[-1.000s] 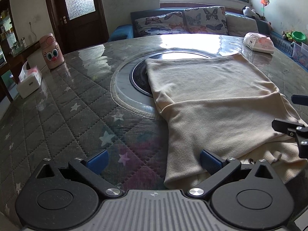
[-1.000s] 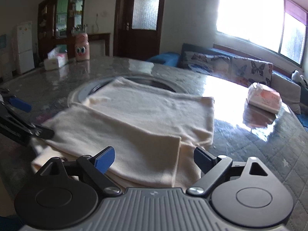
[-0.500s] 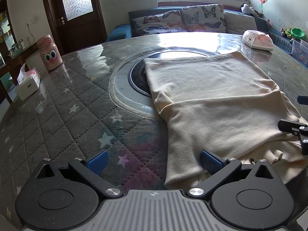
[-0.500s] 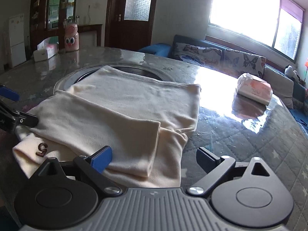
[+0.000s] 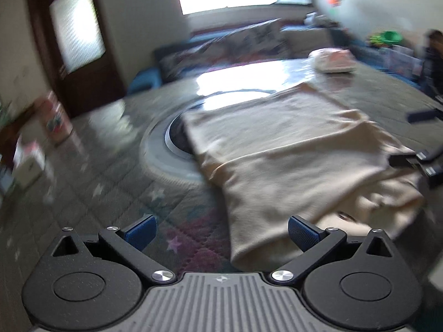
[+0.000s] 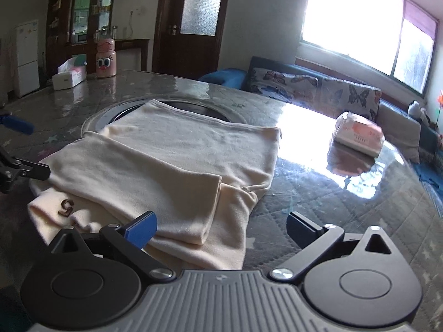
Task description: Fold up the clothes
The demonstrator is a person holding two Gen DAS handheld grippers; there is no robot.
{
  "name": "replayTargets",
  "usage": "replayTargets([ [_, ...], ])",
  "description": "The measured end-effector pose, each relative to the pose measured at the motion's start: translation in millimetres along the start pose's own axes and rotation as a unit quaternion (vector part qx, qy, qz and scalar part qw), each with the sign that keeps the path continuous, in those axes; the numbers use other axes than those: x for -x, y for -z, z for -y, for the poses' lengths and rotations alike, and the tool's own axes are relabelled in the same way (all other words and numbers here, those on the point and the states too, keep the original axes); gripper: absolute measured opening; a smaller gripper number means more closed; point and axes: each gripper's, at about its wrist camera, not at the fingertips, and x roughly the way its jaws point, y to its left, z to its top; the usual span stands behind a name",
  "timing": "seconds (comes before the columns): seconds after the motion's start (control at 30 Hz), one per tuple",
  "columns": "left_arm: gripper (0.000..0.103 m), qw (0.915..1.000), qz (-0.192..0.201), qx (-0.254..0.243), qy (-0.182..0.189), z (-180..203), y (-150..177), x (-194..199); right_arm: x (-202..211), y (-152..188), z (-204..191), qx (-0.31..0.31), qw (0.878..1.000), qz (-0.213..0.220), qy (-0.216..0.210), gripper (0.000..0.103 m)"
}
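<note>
A: Right wrist view first: the right gripper point(image 6: 221, 225) has its jaws spread wide and opening, nothing pinched; its left blue pad point(image 6: 141, 228) hangs just over the near edge of the cream garment point(image 6: 177, 163), its right pad above bare table point(image 6: 346, 202).

B: And the garment?

A: Folded, lying flat from about 9 to 12 o'clock of that gripper, partly over the round inset point(image 6: 193, 108) in the table. A brown "5" point(image 6: 66, 207) shows on its near-left corner, at 9 o'clock.

B: Left side?

A: Left wrist view is blurred. The left gripper point(image 5: 221, 229) is wide apart too, holding nothing; the garment's near corner lies toward its right pad point(image 5: 303, 233). A tissue pack point(image 6: 358, 135) sits at 2 o'clock, well apart.
</note>
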Motion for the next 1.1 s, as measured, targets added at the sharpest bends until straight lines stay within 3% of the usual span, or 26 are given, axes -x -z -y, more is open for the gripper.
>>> replayTargets([
  [0.13, 0.1, 0.9959, 0.038, -0.07, 0.043, 12, 12, 18, 14, 4, 0, 0.014, 1.0, 0.0, -0.006, 0.102],
  [0.27, 0.093, 0.9857, 0.063, -0.136, 0.077, 27, 22, 25, 27, 8, -3, 0.037, 0.999, -0.003, -0.019, 0.102],
  [0.43, 0.08, 0.9746, 0.083, -0.176, 0.111, 43, 26, 22, 36, 13, -12, 0.062, 0.998, -0.013, -0.03, 0.102],
  [0.57, 0.057, 0.9677, 0.091, -0.198, 0.127, 56, 26, 15, 39, 16, -20, 0.076, 0.996, -0.017, -0.04, 0.1],
  [0.63, 0.044, 0.9659, 0.097, -0.2, 0.133, 59, 25, 12, 40, 16, -23, 0.08, 0.996, -0.017, -0.045, 0.097],
  [0.7, 0.021, 0.9656, 0.102, -0.195, 0.139, 60, 22, 11, 40, 17, -26, 0.085, 0.995, -0.018, -0.052, 0.095],
  [0.77, 0.014, 0.9666, 0.108, -0.183, 0.144, 58, 16, 11, 40, 18, -29, 0.095, 0.994, -0.017, -0.059, 0.093],
  [1.03, 0.009, 0.9731, 0.113, -0.118, 0.162, 37, -20, -4, 29, 12, -45, 0.142, 0.987, 0.008, -0.078, 0.082],
  [1.1, 0.009, 0.9742, 0.107, -0.11, 0.165, 34, -26, -11, 21, 7, -46, 0.14, 0.986, 0.014, -0.085, 0.07],
])
